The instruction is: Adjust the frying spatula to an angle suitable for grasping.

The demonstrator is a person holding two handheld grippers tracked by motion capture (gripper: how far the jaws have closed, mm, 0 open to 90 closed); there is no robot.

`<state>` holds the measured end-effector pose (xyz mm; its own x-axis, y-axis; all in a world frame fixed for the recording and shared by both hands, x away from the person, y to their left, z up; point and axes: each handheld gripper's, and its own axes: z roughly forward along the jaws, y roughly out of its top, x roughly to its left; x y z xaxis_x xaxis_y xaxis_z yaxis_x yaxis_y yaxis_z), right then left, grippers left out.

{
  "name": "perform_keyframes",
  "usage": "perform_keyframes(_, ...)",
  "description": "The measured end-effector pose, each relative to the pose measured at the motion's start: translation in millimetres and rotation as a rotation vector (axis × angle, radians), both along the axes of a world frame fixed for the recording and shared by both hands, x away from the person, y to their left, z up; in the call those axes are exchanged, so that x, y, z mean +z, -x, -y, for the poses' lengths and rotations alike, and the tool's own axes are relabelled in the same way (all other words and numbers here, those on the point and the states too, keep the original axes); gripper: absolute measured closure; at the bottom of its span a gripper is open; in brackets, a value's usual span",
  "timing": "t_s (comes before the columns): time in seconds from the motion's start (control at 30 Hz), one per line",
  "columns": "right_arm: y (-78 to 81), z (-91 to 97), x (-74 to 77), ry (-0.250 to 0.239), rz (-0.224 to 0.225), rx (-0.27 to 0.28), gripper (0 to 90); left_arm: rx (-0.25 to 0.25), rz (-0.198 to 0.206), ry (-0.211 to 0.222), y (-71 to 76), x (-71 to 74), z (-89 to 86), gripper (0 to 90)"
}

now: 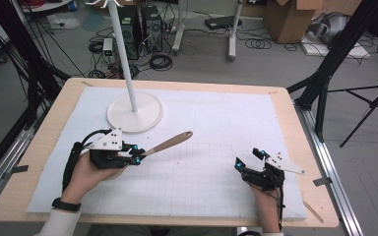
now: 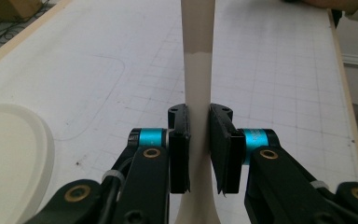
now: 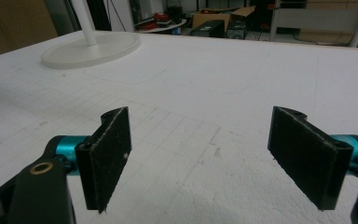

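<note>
Left gripper [image 1: 137, 156] is pinching a spatula [image 1: 170, 143] by its white handle, near the tabletop's [image 1: 49, 147] left edge, w/ the wooden end aimed at the middle. Right gripper [image 1: 248, 160] jaws spread wide, nothing btwn them, near the front right corner.

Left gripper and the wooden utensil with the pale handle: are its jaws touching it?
Touching. The left gripper view shows the left gripper with both black jaws pressed flat against the wooden utensil's pale handle, no gap either side.
</note>
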<state>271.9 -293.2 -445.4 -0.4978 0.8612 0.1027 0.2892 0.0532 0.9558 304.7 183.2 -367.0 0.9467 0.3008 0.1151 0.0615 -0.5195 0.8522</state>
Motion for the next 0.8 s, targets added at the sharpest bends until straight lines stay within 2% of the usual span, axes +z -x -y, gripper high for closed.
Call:
perform_keyframes(0.07, 0.2, -0.1, 0.1, -0.004, -0.002, -0.003, 20.2, 0.020, 0.011, 0.026, 5.6, 1.5, -2.3, 78.0)
perform_keyframes(0.17, 0.0, -0.2, 0.1, 0.002, 0.002, -0.002, 20.4, 0.081, 0.058, 0.076, 18.1, 3.9, -5.2, 78.0)
perform_keyframes(0.23, 0.1, -0.2, 0.1, 0.001, 0.003, -0.002, 20.5, 0.127, 0.078, 0.133, 26.8, 3.6, -6.4, 77.9)
perform_keyframes(0.4, 0.7, -1.9, 0.5, 0.017, 0.009, -0.002, 21.9, 0.178, 0.108, 0.243, 43.2, -0.6, -9.9, 77.9)
perform_keyframes(0.53, 0.7, -0.8, 0.6, 0.004, 0.006, -0.004, 22.0, 0.190, 0.138, 0.283, 49.2, -5.4, -12.3, 77.9)
perform_keyframes(0.8, 1.7, -2.2, 6.0, -0.010, 0.009, 0.009, 22.4, 0.218, 0.166, 0.345, 50.6, -7.4, -16.9, 77.9)
